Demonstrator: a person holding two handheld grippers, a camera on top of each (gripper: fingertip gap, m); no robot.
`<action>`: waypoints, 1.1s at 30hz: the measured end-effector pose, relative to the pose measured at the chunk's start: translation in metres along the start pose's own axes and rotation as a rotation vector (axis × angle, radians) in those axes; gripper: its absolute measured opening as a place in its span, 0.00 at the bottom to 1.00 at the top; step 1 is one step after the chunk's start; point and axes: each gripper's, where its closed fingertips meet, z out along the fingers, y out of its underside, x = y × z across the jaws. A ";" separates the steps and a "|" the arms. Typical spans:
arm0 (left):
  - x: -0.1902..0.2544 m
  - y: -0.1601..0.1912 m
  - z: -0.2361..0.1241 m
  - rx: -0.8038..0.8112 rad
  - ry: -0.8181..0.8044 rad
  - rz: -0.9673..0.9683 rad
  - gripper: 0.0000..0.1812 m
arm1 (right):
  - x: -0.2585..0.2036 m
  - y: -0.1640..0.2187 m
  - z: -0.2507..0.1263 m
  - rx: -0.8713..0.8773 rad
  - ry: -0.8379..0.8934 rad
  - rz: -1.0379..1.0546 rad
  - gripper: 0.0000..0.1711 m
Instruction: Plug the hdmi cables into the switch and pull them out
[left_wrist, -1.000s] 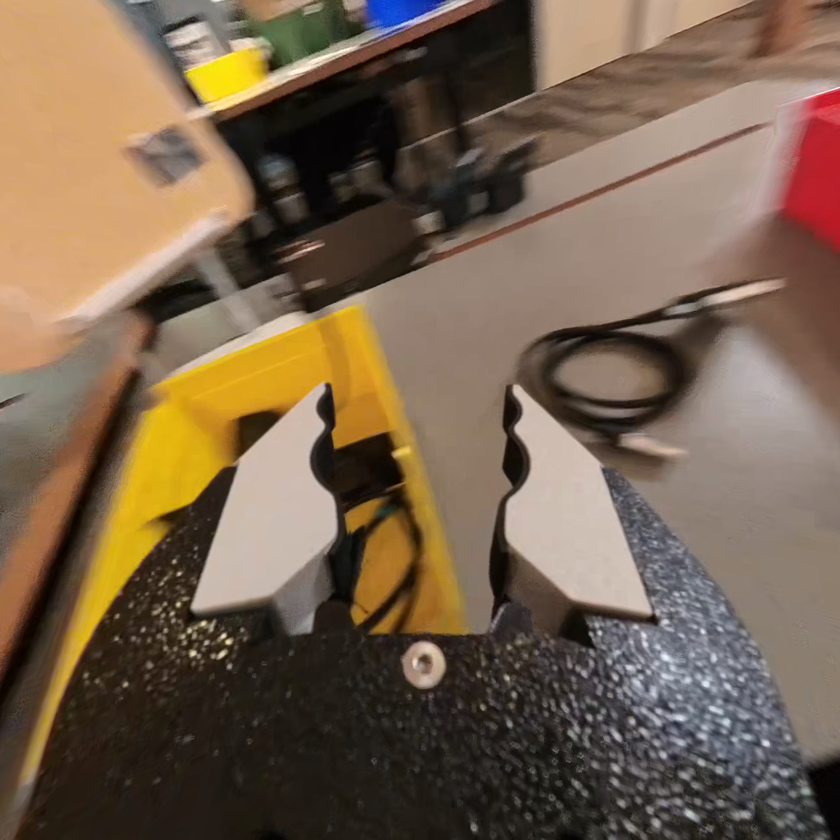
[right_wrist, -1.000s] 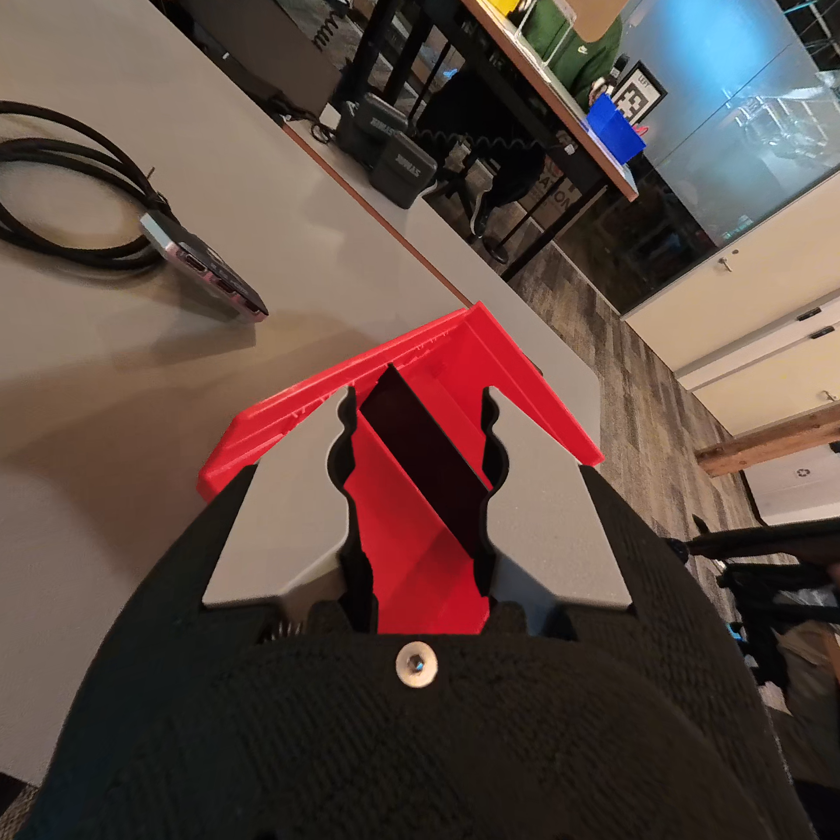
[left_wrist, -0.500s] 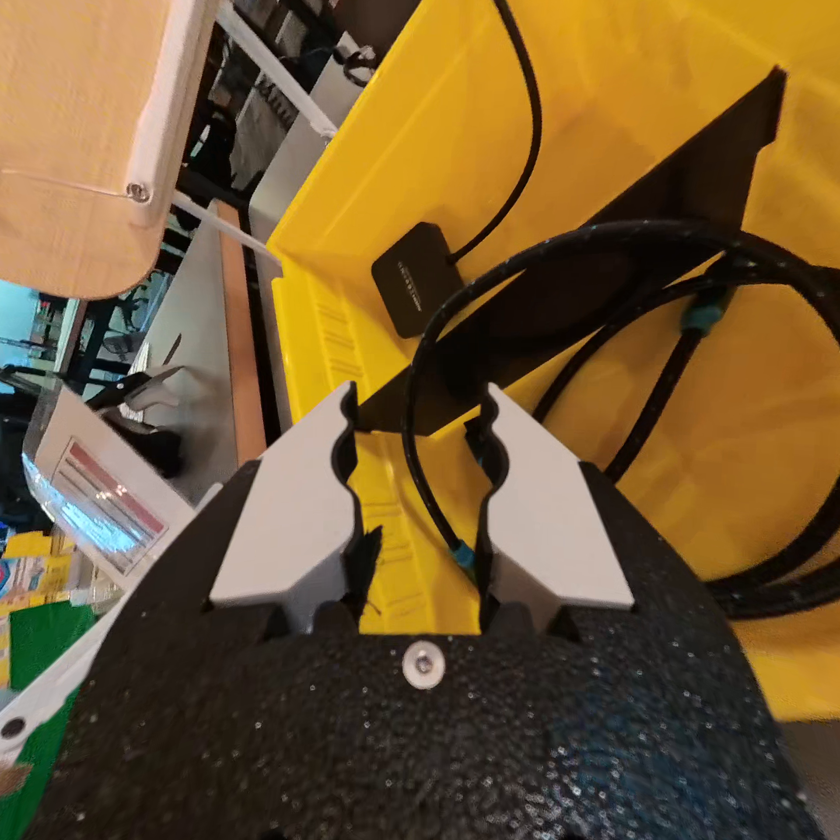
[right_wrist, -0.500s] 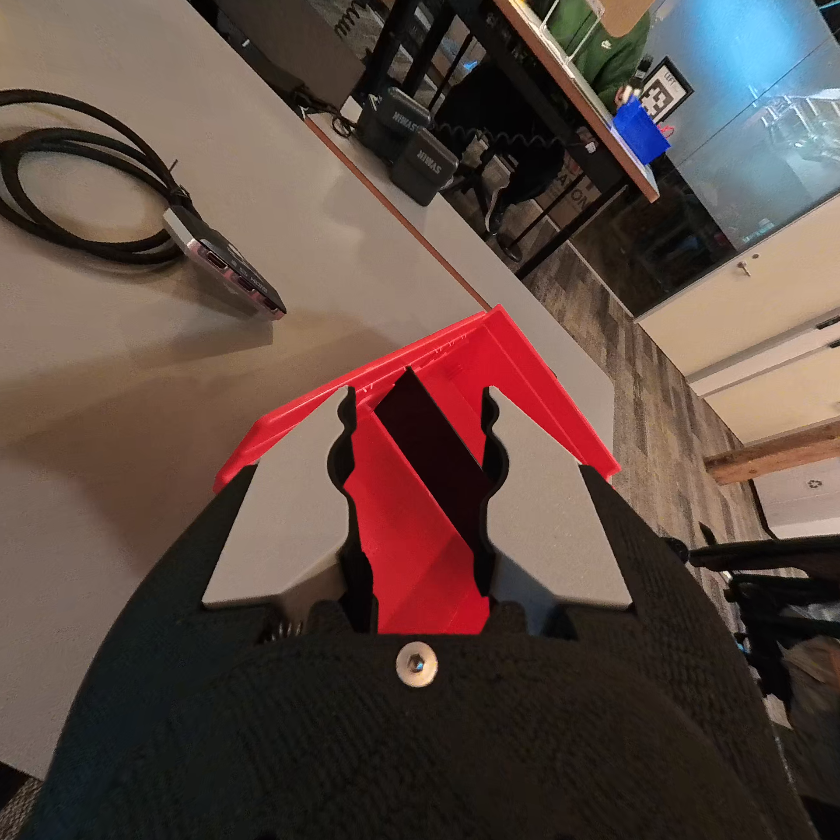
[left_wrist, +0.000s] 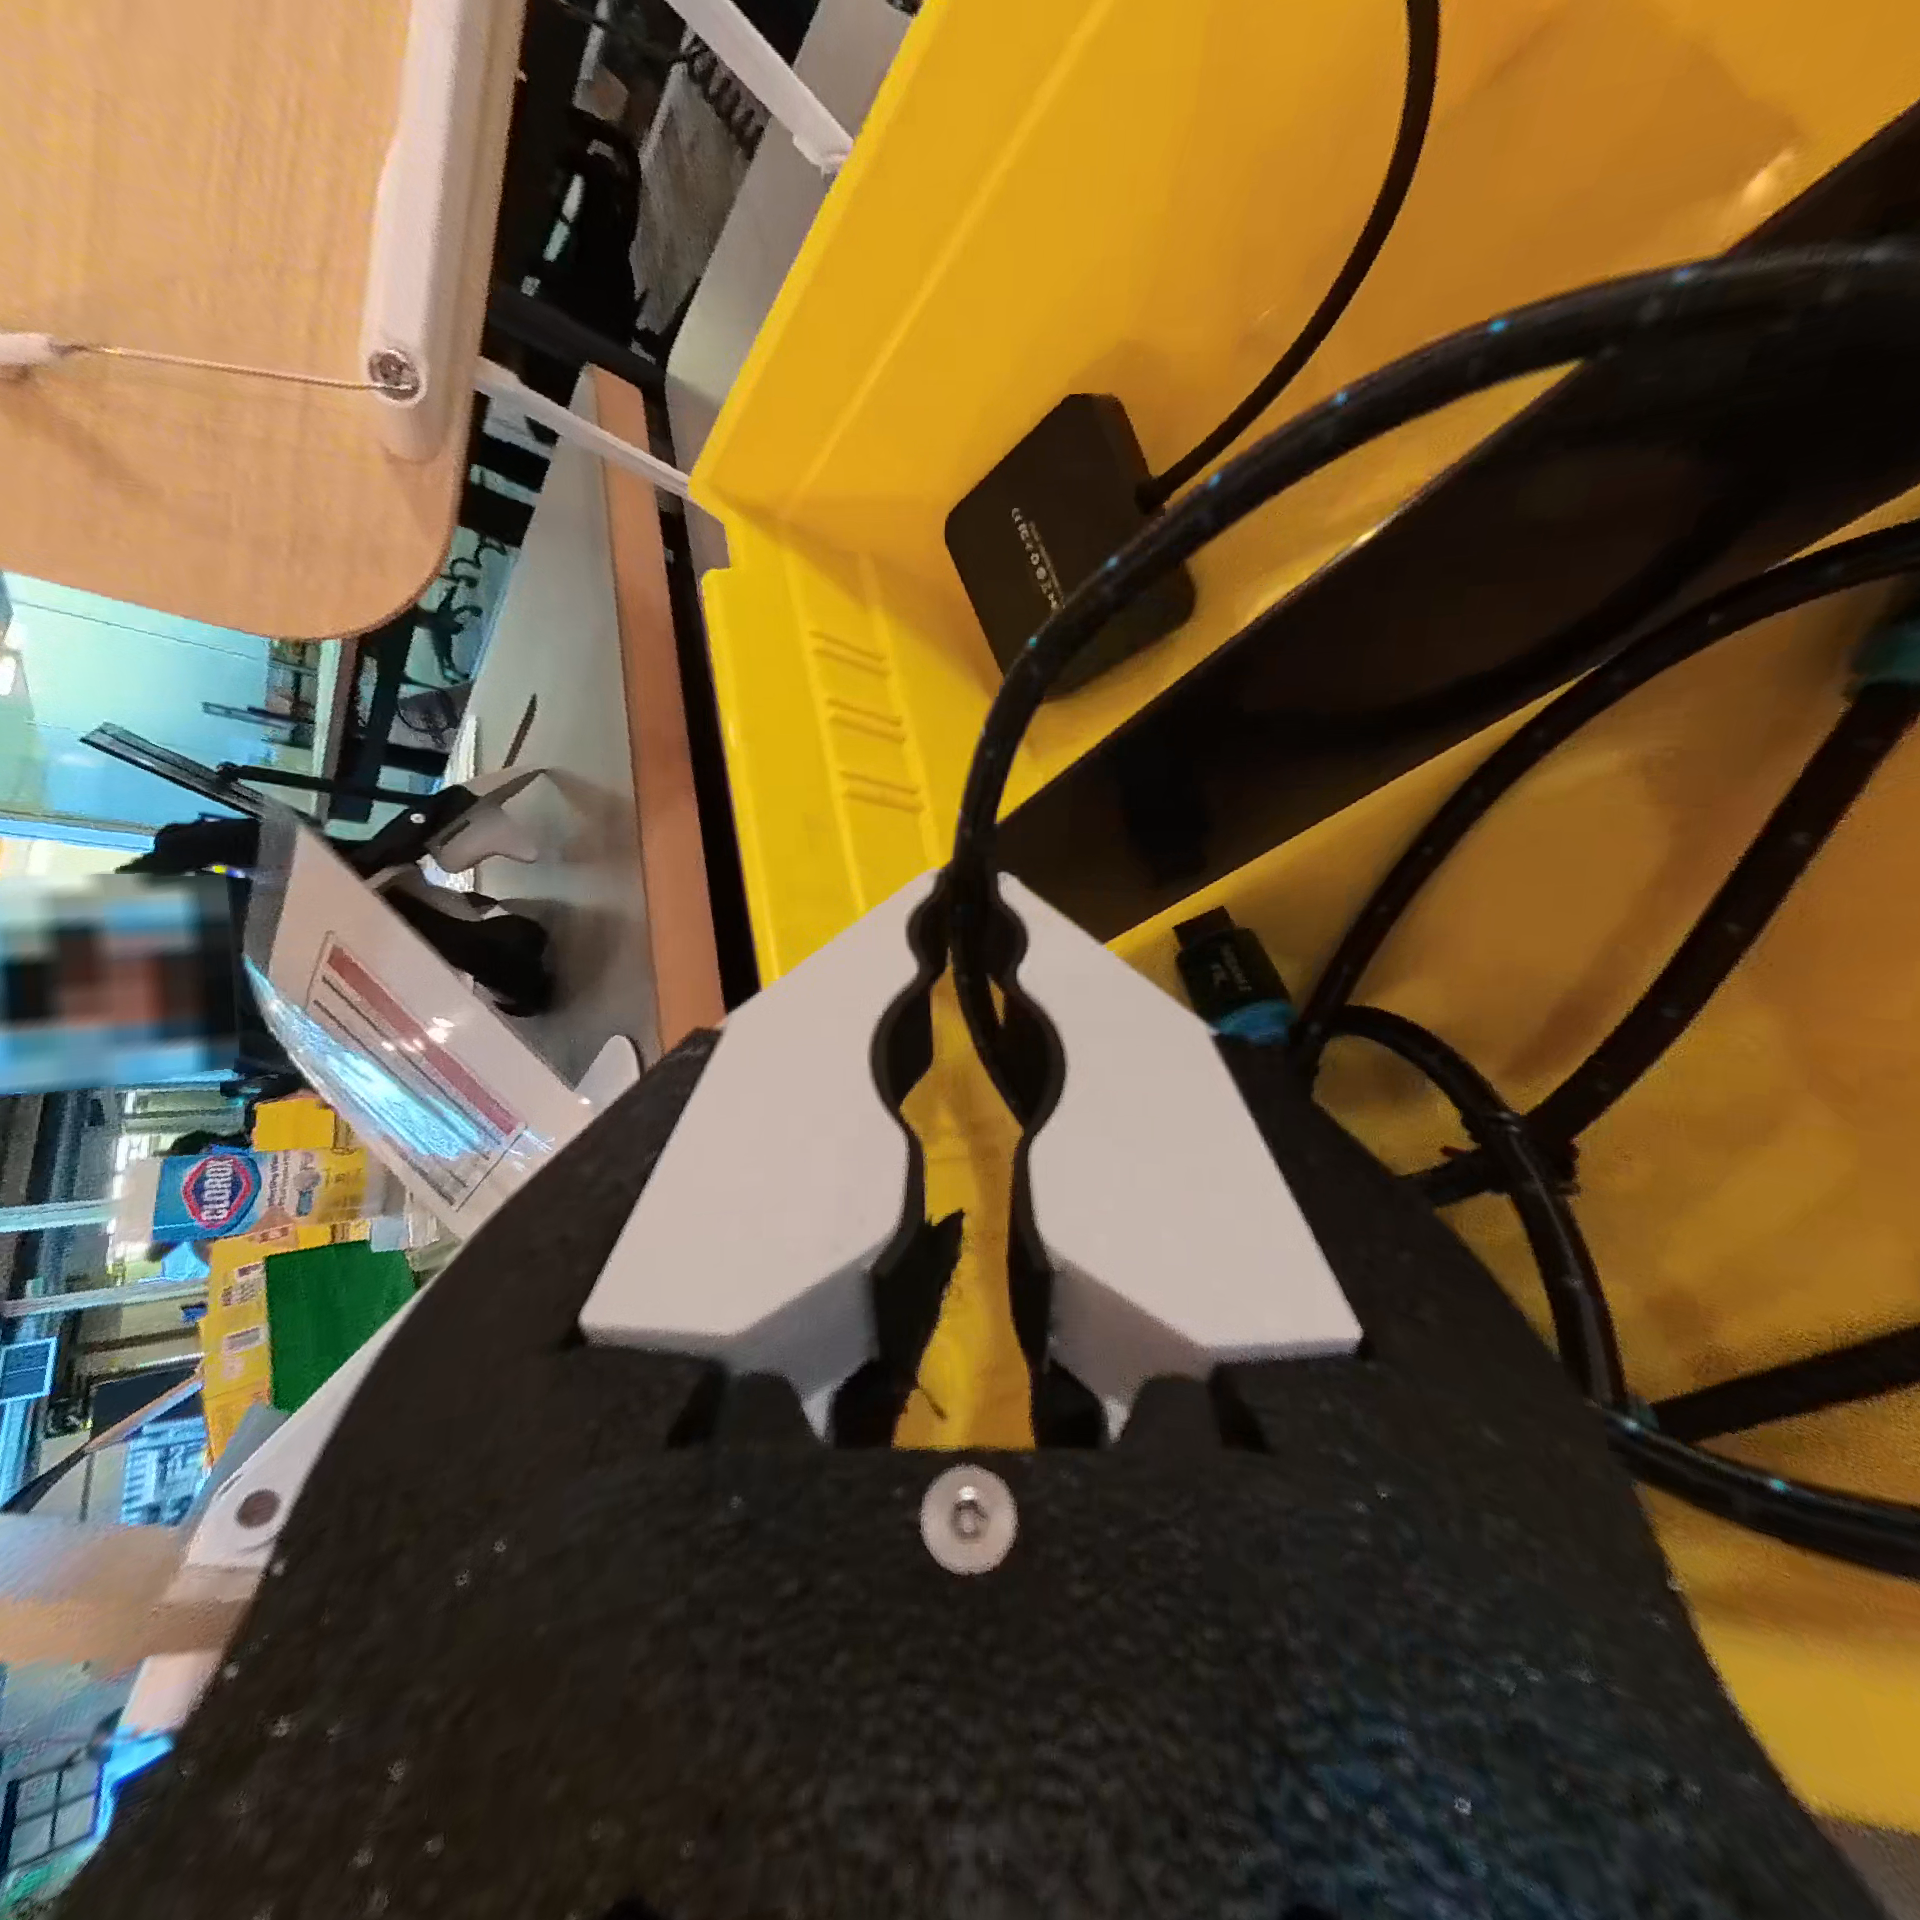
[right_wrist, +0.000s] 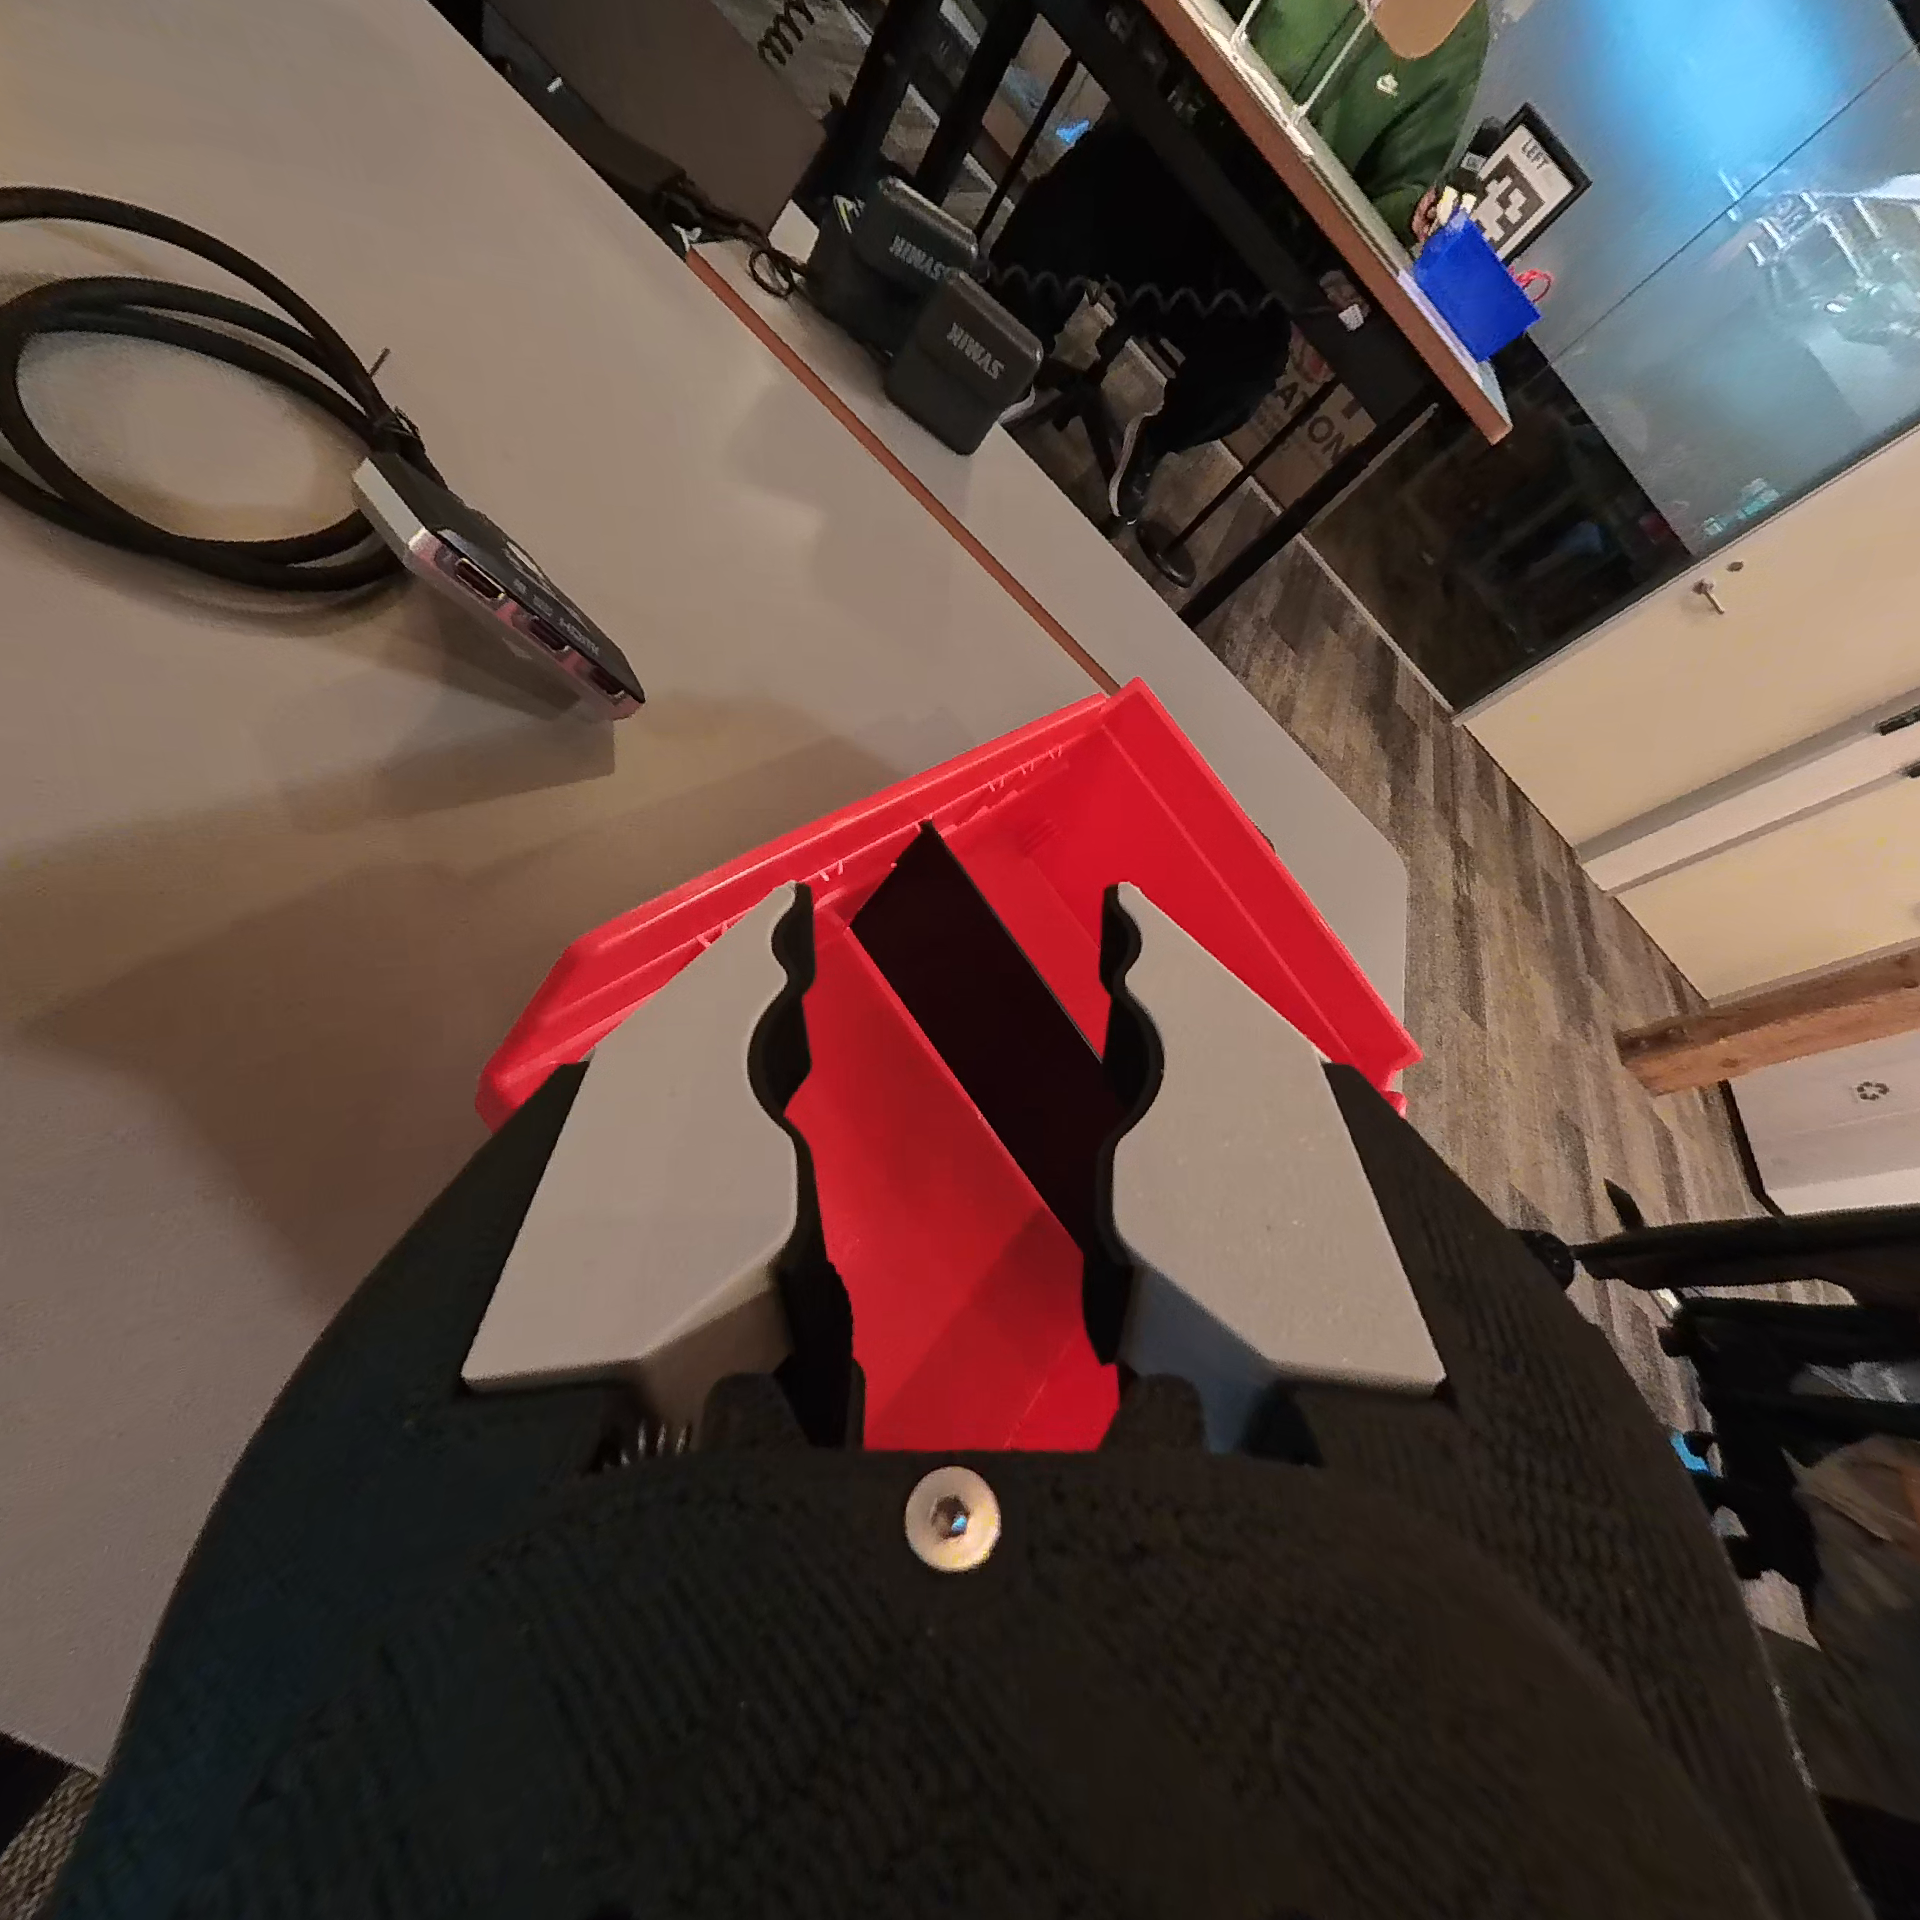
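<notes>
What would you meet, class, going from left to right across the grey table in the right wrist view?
Coiled black cable → flat silver-and-black switch with ports along its edge → red plastic bin with a black divider, seen between the open right gripper.

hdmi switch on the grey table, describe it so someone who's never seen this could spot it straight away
On the grey table, look away from the red bin toward the coil of black cable. The hdmi switch lies at that coil's end: a flat, dark slab with a silver edge. Its row of small ports along the side sets it apart.
</notes>
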 end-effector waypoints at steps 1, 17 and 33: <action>-0.001 0.000 -0.003 0.007 -0.003 -0.001 0.02 | 0.000 0.000 0.000 0.000 -0.001 -0.001 0.32; -0.102 -0.107 -0.139 0.349 -0.349 -0.162 0.01 | -0.007 -0.008 -0.001 0.017 -0.013 -0.019 0.32; 0.068 -0.289 -0.184 0.652 0.241 0.009 0.02 | 0.000 -0.007 -0.007 0.033 0.001 -0.004 0.32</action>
